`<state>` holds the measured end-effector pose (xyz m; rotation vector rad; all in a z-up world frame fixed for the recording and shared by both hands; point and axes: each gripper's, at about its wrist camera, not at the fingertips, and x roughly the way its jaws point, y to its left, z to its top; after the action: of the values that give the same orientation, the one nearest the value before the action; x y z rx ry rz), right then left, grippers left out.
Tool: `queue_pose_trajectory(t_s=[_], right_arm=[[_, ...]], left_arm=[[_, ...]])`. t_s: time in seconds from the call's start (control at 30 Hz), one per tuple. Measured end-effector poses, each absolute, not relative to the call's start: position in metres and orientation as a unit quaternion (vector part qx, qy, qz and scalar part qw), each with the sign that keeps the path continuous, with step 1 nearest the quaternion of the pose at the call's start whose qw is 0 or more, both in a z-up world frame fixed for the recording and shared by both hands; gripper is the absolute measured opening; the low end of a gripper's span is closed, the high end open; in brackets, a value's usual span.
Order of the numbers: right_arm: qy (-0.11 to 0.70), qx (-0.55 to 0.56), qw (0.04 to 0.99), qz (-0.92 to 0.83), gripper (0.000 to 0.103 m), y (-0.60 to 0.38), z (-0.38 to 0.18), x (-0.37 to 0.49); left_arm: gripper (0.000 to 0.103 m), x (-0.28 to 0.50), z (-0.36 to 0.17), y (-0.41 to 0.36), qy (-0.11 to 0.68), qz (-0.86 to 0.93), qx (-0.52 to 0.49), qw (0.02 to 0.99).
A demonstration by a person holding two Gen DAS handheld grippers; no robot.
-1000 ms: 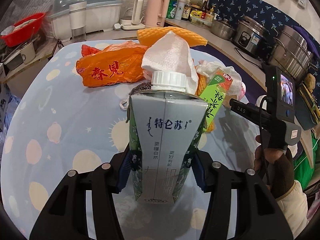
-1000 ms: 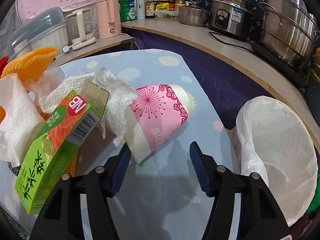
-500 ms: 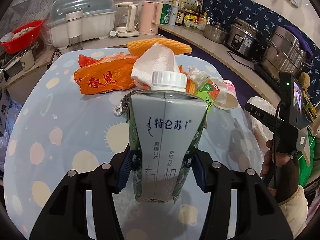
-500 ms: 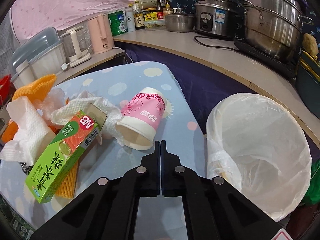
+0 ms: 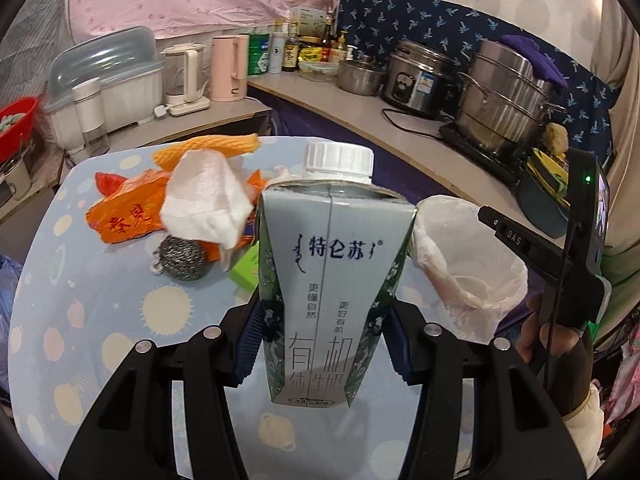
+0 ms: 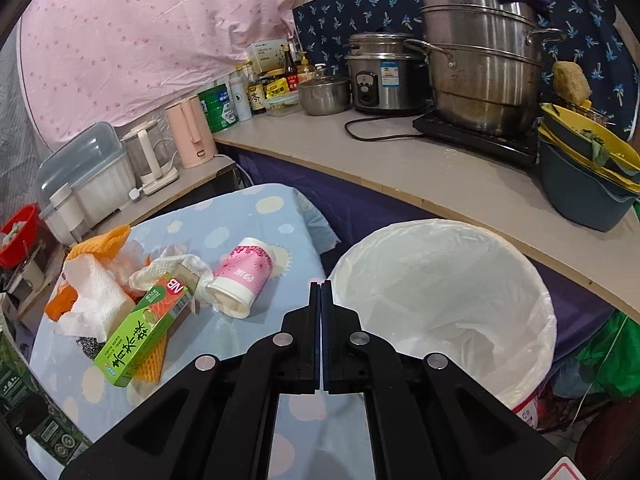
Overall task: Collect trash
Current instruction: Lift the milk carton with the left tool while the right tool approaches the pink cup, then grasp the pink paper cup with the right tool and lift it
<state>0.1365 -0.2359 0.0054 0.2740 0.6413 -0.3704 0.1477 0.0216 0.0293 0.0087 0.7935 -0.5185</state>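
My left gripper [image 5: 320,344] is shut on a grey milk carton [image 5: 332,280] with a white cap and holds it upright above the table, left of the bin [image 5: 468,264]. The carton's edge shows in the right wrist view [image 6: 24,400]. My right gripper [image 6: 321,292] is shut and empty, raised over the table edge beside the white-lined trash bin [image 6: 444,300]. A pink paper cup [image 6: 240,280] lies on its side. A green tea box [image 6: 140,328], white tissues [image 5: 204,200], an orange bag [image 5: 128,212], a steel scourer [image 5: 182,258] and orange foam net [image 5: 212,146] lie piled on the table.
The table has a blue spotted cloth [image 5: 80,320]. A counter behind holds steel pots [image 6: 480,68], a rice cooker [image 6: 380,76], a pink kettle [image 6: 188,136], bottles and a dish rack [image 5: 104,76]. Stacked basins [image 6: 584,176] stand at the right.
My right gripper shut empty and drew back up from the pink cup toward the bin. My left gripper carried the carton up and rightward toward the bin.
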Motion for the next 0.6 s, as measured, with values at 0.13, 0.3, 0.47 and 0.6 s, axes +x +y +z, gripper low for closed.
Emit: queue_pose_trajectory(t_s=[0.13, 0.3, 0.47, 0.6], right_arm=[[0.302, 0.137, 0.921, -0.201, 0.000, -0.263, 0.013, 0.113], [0.305, 0.142, 0.915, -0.224, 0.000, -0.297, 0.010, 0.092], [0.309, 0.150, 0.911, -0.227, 0.000, -0.313, 0.004, 0.079], [0.307, 0.143, 0.916, -0.216, 0.000, -0.304, 0.001, 0.079]], left_arm=[[0.050, 0.146, 0.037, -0.021, 0.368, -0.283, 0.020, 0.885], [0.050, 0.152, 0.040, -0.078, 0.366, -0.334, 0.025, 0.868], [0.050, 0.150, 0.034, -0.107, 0.371, -0.347, 0.033, 0.861], [0.050, 0.147, 0.031, -0.100, 0.374, -0.339, 0.033, 0.863]])
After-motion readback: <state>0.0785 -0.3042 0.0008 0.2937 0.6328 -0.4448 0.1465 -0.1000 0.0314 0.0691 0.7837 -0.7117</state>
